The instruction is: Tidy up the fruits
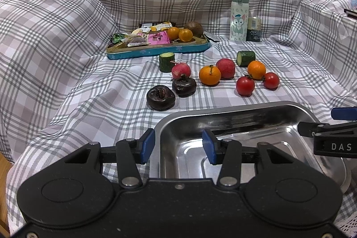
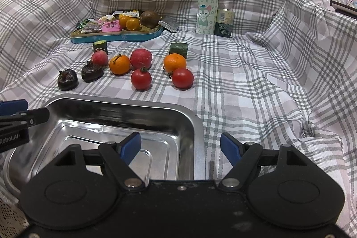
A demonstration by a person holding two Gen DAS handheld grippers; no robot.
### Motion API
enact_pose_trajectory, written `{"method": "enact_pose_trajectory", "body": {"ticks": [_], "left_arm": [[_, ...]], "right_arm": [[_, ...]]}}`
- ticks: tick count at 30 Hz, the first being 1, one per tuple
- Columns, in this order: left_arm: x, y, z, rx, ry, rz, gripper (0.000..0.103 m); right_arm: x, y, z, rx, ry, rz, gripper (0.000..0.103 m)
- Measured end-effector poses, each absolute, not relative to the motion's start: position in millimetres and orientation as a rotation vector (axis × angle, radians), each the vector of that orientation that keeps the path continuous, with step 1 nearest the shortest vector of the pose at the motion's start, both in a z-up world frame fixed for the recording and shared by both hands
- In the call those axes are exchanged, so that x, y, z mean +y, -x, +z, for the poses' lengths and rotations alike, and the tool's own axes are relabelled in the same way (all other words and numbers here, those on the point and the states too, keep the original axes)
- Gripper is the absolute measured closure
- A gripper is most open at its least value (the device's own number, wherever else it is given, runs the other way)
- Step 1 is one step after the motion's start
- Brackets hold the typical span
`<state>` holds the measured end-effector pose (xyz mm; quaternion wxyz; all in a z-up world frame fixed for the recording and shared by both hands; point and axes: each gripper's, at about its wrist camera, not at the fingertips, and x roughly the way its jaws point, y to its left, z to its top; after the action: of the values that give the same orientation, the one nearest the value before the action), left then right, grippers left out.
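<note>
Fruits sit loose on the plaid cloth (image 1: 89, 90), just beyond the steel tray (image 1: 223, 108): two tomatoes (image 2: 141, 80), two mandarins (image 1: 209, 75), two red apples (image 1: 225, 68), two dark fruits (image 1: 160, 97), plus two cucumber pieces (image 1: 166, 62). Left gripper (image 1: 178, 146) spread wide, holding nothing, over tray's left rim. Right gripper (image 2: 180, 148) also released, straddling tray's right rim. Snack tin (image 1: 156, 51) w/ small oranges sits further back; bottle (image 1: 238, 16) to its right.

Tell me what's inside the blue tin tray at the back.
The blue tin tray holds snack packets, two small oranges and a brown round fruit. Anything under the packets is hidden.
</note>
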<state>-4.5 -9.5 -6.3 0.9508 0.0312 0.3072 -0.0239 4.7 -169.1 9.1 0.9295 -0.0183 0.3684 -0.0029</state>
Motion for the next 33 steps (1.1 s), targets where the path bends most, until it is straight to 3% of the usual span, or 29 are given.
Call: {"method": "enact_pose_trajectory", "body": {"ticks": [23, 33], "left_arm": [[1.9, -18.9, 18.9, 0.717, -0.037, -0.005, 0.049], [2.6, -70.4, 41.4, 0.660, -0.110, -0.038, 0.049]], "right_arm": [[-182.9, -30.7, 18.0, 0.668, 0.107, -0.016, 0.024], [-210.6, -97.4, 40.4, 0.657, 0.053, 0.063, 0.027]]}}
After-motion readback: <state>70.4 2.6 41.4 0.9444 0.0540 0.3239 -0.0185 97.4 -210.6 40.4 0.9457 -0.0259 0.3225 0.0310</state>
